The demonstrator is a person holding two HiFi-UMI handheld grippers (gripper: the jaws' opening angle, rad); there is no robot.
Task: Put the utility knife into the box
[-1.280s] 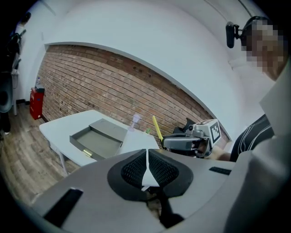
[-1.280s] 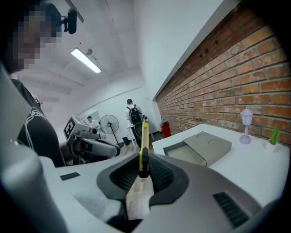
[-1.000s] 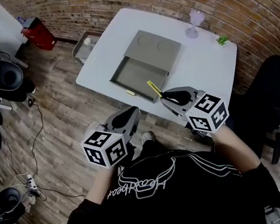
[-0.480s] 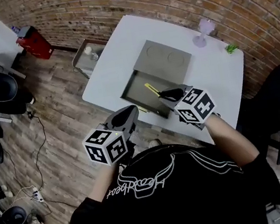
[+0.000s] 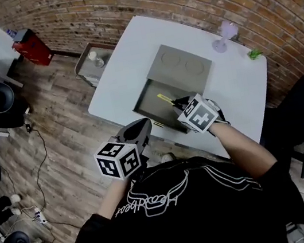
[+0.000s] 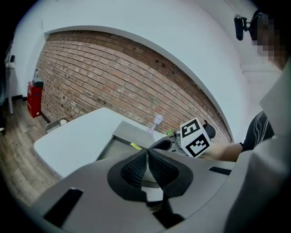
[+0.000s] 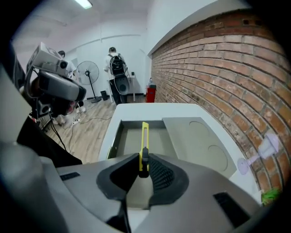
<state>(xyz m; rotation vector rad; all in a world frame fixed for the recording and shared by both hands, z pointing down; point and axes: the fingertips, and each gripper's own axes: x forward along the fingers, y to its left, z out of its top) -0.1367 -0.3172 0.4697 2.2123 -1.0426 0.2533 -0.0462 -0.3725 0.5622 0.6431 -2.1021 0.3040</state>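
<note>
right gripper point(image 5: 178, 103) advanced over box point(image 5: 150, 104), fingers point(image 7: 160, 175) clamping utility knife point(image 7: 144, 139); left gripper point(image 6: 147, 154) closed.

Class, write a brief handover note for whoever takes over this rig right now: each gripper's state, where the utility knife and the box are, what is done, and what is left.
Left gripper: shut, empty, held at the near edge of the white table.
Right gripper: shut on the yellow utility knife, which points forward.
Box: open on the table, its lid beside the tray on the far side.
Done: knife gripped and held over the open tray.
Left: lower it into the tray, open the jaws, pull back.
</note>
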